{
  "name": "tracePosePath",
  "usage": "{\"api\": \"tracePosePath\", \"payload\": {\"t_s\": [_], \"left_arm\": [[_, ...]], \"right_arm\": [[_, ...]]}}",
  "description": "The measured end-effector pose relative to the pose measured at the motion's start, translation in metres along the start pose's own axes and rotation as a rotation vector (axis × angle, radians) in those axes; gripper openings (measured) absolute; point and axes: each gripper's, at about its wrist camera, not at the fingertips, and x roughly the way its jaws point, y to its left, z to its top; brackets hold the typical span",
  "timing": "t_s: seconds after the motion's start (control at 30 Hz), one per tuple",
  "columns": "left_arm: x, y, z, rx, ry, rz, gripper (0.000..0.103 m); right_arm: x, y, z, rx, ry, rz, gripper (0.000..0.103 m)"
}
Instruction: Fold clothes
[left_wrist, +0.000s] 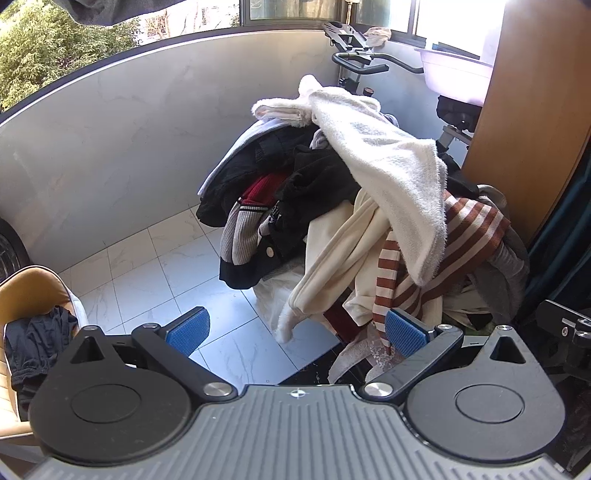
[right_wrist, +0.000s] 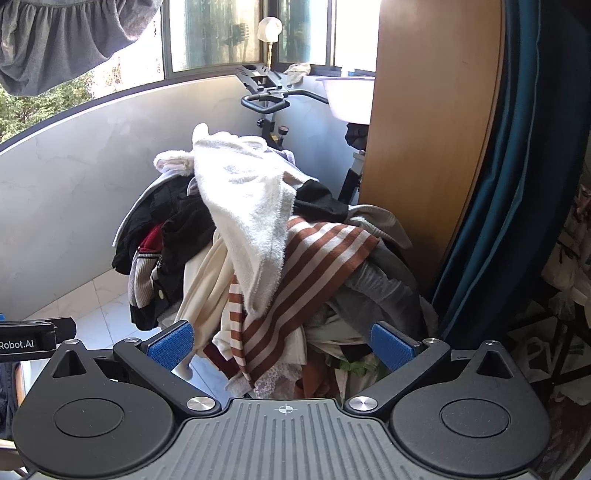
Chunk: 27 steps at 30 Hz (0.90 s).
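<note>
A tall heap of mixed clothes (left_wrist: 332, 206) (right_wrist: 258, 251) stands in front of both grippers. A fluffy white towel (left_wrist: 391, 173) (right_wrist: 251, 214) drapes over its top. A brown-and-white striped garment (left_wrist: 461, 243) (right_wrist: 306, 269) lies beneath it, with cream, black, red and grey pieces around. My left gripper (left_wrist: 295, 332) is open, short of the heap's lower edge, with nothing between its blue pads (left_wrist: 186, 330). My right gripper (right_wrist: 282, 347) is open too, close to the striped garment's hanging end, holding nothing.
A tan chair (left_wrist: 33, 284) with a dark garment (left_wrist: 33, 347) on it sits at the left. White floor tiles (left_wrist: 177, 266) lie left of the heap. A wooden panel (right_wrist: 428, 147), a blue curtain (right_wrist: 517, 184), an exercise bike (right_wrist: 266, 99) and a grey wall (left_wrist: 110, 147) surround it.
</note>
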Motion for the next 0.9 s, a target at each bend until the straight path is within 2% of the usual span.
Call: {"api": "tracePosePath", "payload": {"t_s": [0.9], "left_arm": [[0.002,-0.019,-0.005,0.029,0.036,-0.025,0.103]], "right_arm": [[0.0,-0.022,-0.011,0.031,0.028,-0.044,0.102]]}}
